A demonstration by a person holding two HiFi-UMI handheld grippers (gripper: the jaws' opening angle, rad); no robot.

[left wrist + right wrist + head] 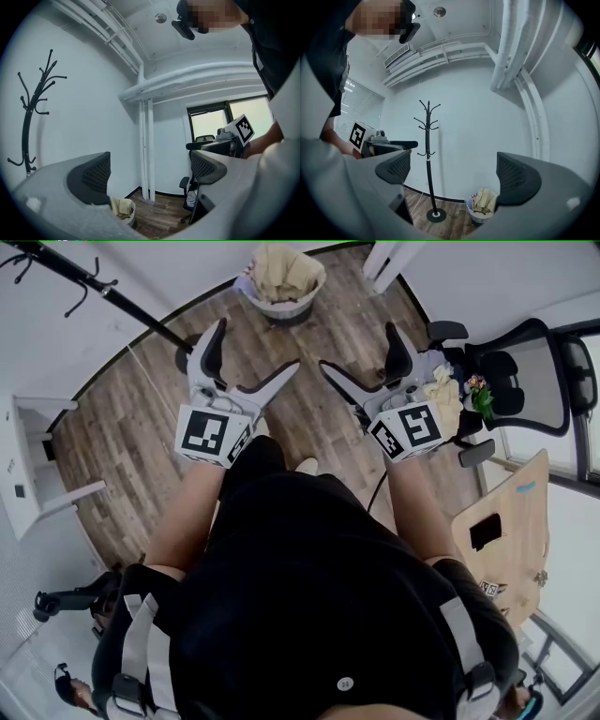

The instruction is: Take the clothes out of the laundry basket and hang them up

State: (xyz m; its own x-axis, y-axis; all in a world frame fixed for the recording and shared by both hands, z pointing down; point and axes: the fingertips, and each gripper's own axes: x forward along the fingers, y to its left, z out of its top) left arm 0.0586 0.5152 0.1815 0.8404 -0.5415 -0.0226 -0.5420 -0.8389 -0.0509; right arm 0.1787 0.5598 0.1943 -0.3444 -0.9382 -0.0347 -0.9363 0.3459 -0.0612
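A white laundry basket (pixel 281 282) filled with pale yellow clothes stands on the wood floor far ahead, near the wall. It also shows in the left gripper view, laundry basket (pixel 123 208), and in the right gripper view, laundry basket (pixel 483 204). A black coat rack (pixel 429 159) stands to its left, coat rack (pixel 94 282), coat rack (pixel 30 122). My left gripper (pixel 248 357) and right gripper (pixel 366 357) are held level side by side at chest height, well short of the basket. Both are open, with nothing between the jaws: left gripper (pixel 150 173), right gripper (pixel 454 173).
A black office chair (pixel 516 381) with items on its seat stands at the right, beside a wooden table (pixel 506 531). A white cabinet (pixel 37 474) lines the left wall. White pipes (pixel 145 150) run up the corner behind the basket.
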